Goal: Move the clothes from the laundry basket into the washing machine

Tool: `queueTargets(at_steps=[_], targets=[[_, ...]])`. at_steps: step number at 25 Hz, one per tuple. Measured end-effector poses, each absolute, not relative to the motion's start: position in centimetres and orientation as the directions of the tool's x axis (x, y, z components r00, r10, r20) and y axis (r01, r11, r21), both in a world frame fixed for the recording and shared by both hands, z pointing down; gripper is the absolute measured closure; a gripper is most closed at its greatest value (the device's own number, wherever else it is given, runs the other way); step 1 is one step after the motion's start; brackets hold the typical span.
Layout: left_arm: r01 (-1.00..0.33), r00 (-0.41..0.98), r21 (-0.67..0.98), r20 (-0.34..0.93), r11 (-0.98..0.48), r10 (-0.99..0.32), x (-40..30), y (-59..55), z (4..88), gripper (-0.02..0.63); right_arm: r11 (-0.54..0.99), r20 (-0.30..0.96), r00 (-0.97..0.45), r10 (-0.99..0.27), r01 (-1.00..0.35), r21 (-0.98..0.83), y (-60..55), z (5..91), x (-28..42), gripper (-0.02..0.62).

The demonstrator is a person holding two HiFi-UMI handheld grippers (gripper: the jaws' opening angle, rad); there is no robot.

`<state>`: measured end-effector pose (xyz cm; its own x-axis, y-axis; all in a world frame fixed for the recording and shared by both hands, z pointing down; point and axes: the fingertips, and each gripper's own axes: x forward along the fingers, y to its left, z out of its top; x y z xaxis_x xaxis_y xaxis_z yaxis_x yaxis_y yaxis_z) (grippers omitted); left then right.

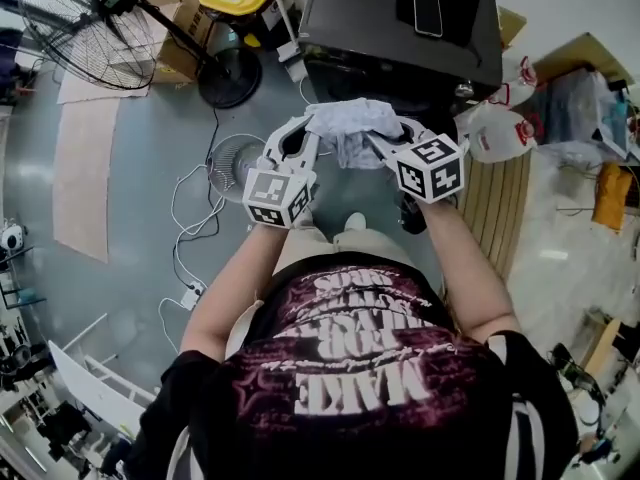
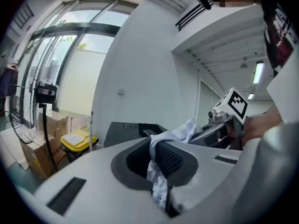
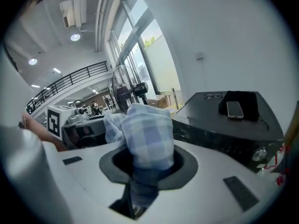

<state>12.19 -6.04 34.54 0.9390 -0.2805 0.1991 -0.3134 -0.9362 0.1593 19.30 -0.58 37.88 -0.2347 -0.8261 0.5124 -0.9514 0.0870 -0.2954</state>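
A pale blue-and-white checked garment hangs in the air just in front of the black washing machine, stretched between the two tools. The left gripper is clamped on one bunched edge of it, with cloth squeezed between its pads. The right gripper is closed on a thicker wad of the same fabric, which bulges above its jaws.

A phone lies on a dark pouch on top of the machine, and no opening is visible from here. The garment is out of the basket but not yet loaded, so I judge this transfer about half done. The laundry basket is in none of the views, so I cannot tell how many clothes remain.
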Motion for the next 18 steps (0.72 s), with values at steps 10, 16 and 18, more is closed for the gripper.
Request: queueTargets(at_steps=[10, 16, 18], targets=[[-0.096, 0.977, 0.094, 0.201, -0.991, -0.075, 14.8, -3.5, 34.7, 0.597, 0.0, 0.466, -0.203, -0.861, -0.916, -0.4, -1.3, 36.7, 17.0, 0.486], [-0.007, 0.985, 0.131, 0.169, -0.991, 0.016, 14.2, -4.3, 34.7, 0.597, -0.014, 0.409, -0.225, -0.884, -0.863, -0.504, -1.8, 35.9, 14.9, 0.467], [0.025, 0.986, 0.142, 0.161, -0.99, 0.048, 14.3, -4.3, 34.7, 0.597, -0.031, 0.391, -0.225, -0.892, -0.834, -0.551, -1.6, 35.7, 14.8, 0.441]])
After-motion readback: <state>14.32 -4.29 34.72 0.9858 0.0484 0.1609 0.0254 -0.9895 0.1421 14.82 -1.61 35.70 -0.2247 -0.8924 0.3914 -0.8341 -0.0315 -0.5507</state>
